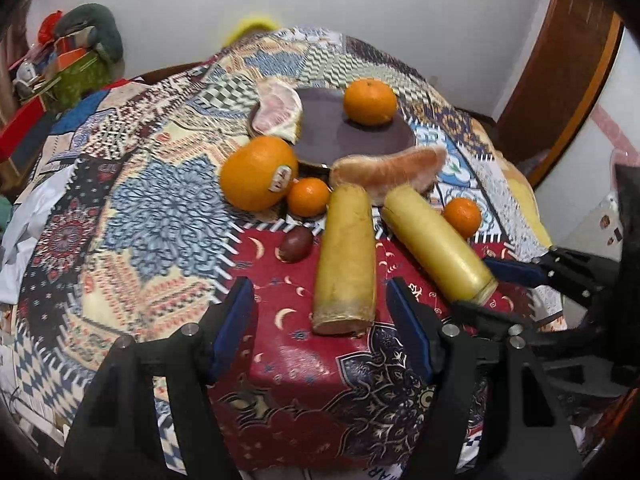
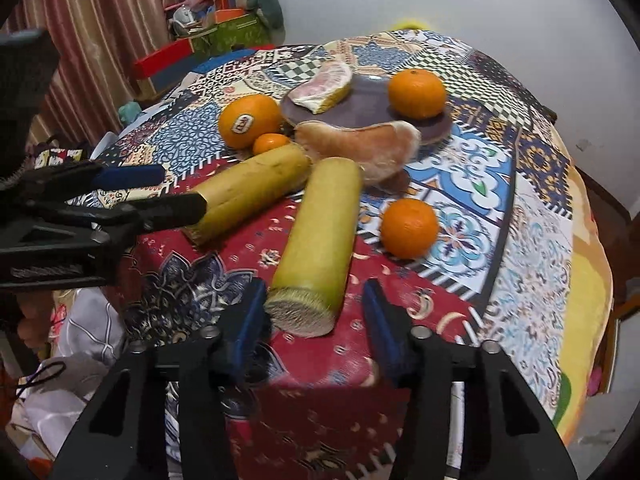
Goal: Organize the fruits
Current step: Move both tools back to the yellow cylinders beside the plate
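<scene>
Both grippers low over the near edge of the bench [image 1: 160, 216], patchwork cloth on it.

My left gripper [image 1: 320, 332] has its jaws apart, straddling the cut end of the left cane [image 1: 345, 256], pads clear of it on both sides.

My right gripper [image 2: 312, 320] also has jaws apart around the butt of the right cane [image 2: 318, 240]; the left pad looks at or almost on the cut face, the right pad has a gap. Not a grip yet, I judge.

Handling: both canes look stiff, dense and smooth-skinned, so likely heavy and prone to roll or swing if held at the very end. I'd take hold further up the shaft, across the round.

Around:
- plate [image 1: 320, 136] further back, with an orange [image 1: 370, 96] and a pomelo wedge [image 1: 276, 108] on it
- second pomelo wedge [image 1: 392, 172] leaning on the plate rim, touching the far tips of both canes
- big stickered orange [image 1: 258, 174] and a small orange [image 1: 308, 196] just beside the left cane's tip
- dark small fruit [image 1: 295, 243] close left of that cane
- another orange [image 2: 409, 228] just right of the right cane

In the way: the wedge at the cane tips may shift when a cane lifts. The canes splay apart towards me, so the grippers sit close together.
</scene>
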`<state>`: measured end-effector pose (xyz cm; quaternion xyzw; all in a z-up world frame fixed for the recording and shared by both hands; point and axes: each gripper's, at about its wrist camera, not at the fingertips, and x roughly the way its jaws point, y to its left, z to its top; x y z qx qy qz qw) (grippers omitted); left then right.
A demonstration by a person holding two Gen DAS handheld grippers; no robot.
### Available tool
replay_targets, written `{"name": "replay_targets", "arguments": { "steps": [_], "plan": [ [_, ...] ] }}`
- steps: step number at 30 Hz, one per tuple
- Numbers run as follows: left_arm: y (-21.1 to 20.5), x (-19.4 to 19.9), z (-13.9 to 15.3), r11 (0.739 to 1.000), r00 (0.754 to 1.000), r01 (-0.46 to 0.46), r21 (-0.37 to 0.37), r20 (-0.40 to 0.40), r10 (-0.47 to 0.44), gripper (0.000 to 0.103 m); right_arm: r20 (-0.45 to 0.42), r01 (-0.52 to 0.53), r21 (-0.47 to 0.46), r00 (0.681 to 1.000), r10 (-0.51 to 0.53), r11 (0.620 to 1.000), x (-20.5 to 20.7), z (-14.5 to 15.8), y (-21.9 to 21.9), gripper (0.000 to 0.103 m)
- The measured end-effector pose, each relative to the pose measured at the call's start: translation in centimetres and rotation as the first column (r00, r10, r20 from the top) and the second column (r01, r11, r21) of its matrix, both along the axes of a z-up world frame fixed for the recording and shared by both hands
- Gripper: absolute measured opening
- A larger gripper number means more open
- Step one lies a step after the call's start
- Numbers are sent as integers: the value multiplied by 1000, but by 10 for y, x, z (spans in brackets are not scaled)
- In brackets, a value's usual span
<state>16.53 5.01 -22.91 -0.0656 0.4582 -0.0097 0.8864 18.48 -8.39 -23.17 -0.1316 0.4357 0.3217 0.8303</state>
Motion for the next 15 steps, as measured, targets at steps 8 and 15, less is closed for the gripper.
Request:
{"name": "replay_targets", "arguments": {
  "steps": [8,15],
  "plan": [
    [-7,9,-15,997,999,30,-67,-31,-32,37,14,11,9,1000,-11,1000,0,2,-7,35],
    [-5,-13,-10,997,997,66,-39,-35,-67,37,-5,26,30,1000,-26,999,-4,6,-31,33]
  ]
}}
